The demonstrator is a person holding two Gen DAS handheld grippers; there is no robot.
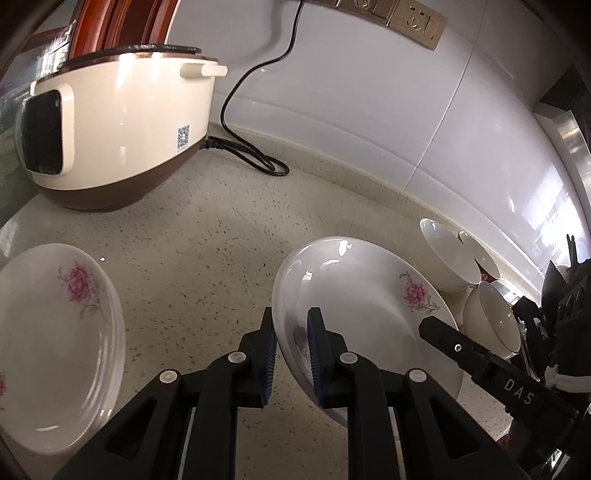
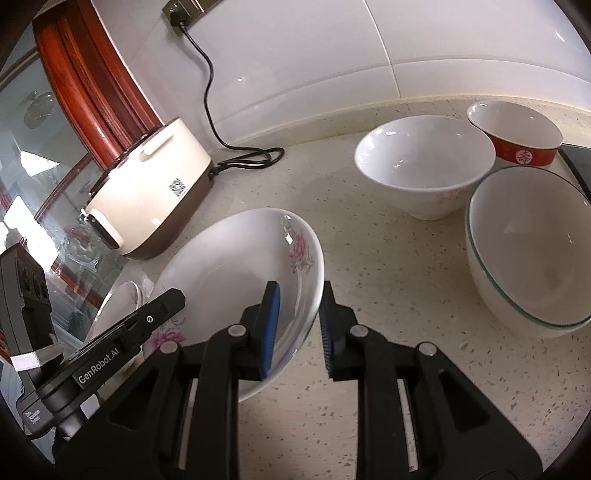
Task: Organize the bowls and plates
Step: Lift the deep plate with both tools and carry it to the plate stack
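A white flowered plate [image 1: 354, 295] is held tilted above a pale speckled stone counter [image 1: 207, 229], gripped at two opposite spots on its rim. In the left wrist view, the left gripper [image 1: 291, 354], black with ribbed blue pads, is clamped on the plate's near left edge at lower centre, one finger outside the rim and one inside. The right gripper [image 2: 299, 325] pinches the plate's other edge the same way, seen at lower centre of the right wrist view; its arm also shows as a black bar at the right of the left wrist view. The plate is glossy, shallow and oval, with a pink flower printed near its rim. At the lower left of the left wrist view sits a stack of matching plates [image 1: 55, 343] on the counter, well apart from the held one. A cream and brown rice cooker [image 1: 110, 125] stands at the upper left, its black cord [image 1: 258, 110] looping across the counter up to a wall socket [image 1: 417, 20]. Beyond the held plate, at the right, three bowls cluster near the white tiled wall [image 2: 332, 55]: a plain white bowl [image 2: 424, 166], a red-banded bowl [image 2: 517, 136] behind it, and a large white bowl with a green rim line [image 2: 528, 251] just beside both.
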